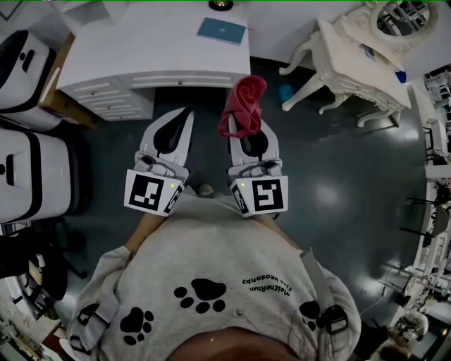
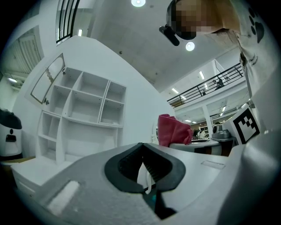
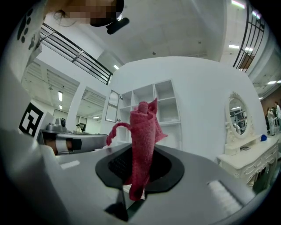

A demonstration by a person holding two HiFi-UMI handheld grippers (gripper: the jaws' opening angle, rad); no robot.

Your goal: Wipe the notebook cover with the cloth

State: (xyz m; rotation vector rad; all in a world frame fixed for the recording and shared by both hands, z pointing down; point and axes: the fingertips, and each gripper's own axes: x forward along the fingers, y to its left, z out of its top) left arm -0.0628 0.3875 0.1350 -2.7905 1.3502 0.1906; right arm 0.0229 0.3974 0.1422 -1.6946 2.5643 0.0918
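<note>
A teal notebook [image 1: 221, 30] lies on the white desk [image 1: 127, 49] at the top of the head view, well ahead of both grippers. My right gripper [image 1: 248, 127] is shut on a red cloth [image 1: 242, 104], which bunches up above its jaws; the right gripper view shows the cloth [image 3: 142, 143] clamped between the closed jaws and standing upright. My left gripper [image 1: 182, 121] is held beside it, shut and holding nothing [image 2: 142, 163]. In the left gripper view the red cloth [image 2: 174, 130] appears off to the right.
The desk has drawers [image 1: 116, 99] at its front. A white ornate dressing table [image 1: 359, 49] with an oval mirror [image 1: 403, 17] stands at the right. White machines [image 1: 25, 162] sit at the left. A white shelf unit [image 2: 79, 118] stands against the wall.
</note>
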